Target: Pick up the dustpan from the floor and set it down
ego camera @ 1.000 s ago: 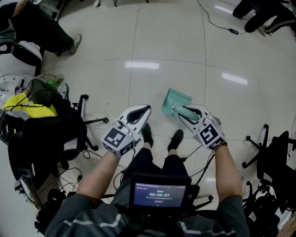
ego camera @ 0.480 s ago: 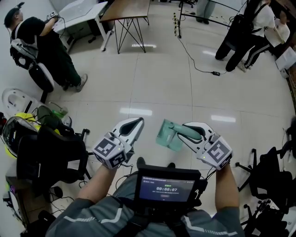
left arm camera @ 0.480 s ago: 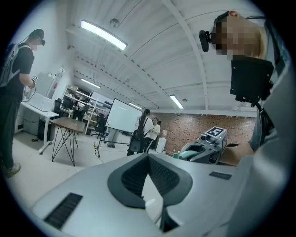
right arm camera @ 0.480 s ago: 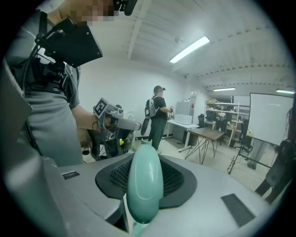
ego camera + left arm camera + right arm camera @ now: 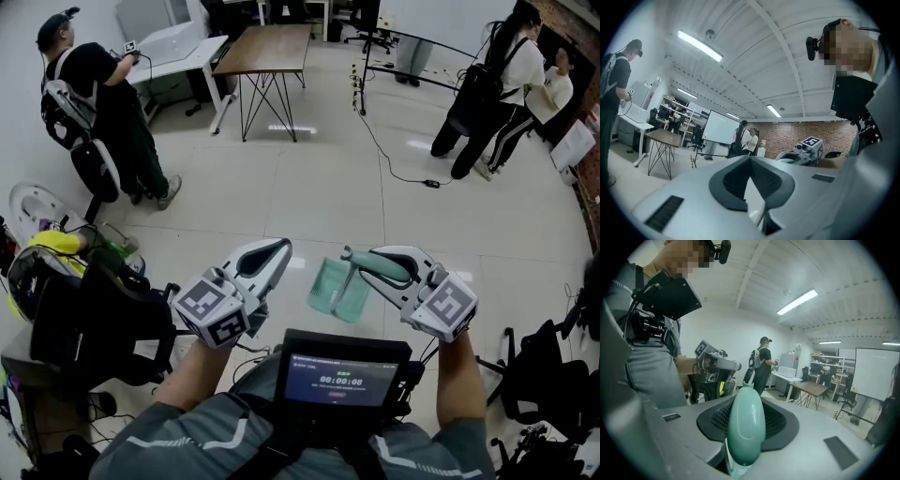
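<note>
The dustpan (image 5: pixel 336 289) is pale green, and its pan hangs in the air well above the tiled floor (image 5: pixel 319 197), between my two hands. My right gripper (image 5: pixel 371 262) is shut on the dustpan's rounded handle (image 5: pixel 746 427), which fills the gap between its dark pads (image 5: pixel 780 420) in the right gripper view. My left gripper (image 5: pixel 279 247) is held level to the left of the pan, apart from it. Its tips meet (image 5: pixel 750 159) with nothing between them.
A person with a backpack (image 5: pixel 94 103) stands at the far left by a white desk (image 5: pixel 178 42). A wooden table (image 5: pixel 262 47) is at the back, with people (image 5: pixel 506 66) at the far right. A cable (image 5: pixel 394 159) crosses the floor. Office chairs (image 5: pixel 94 319) (image 5: pixel 544 375) flank me.
Both grippers have risen, and the dustpan has come up off the floor with the right one. My head has lifted, so my feet are gone and the room's far side shows.
</note>
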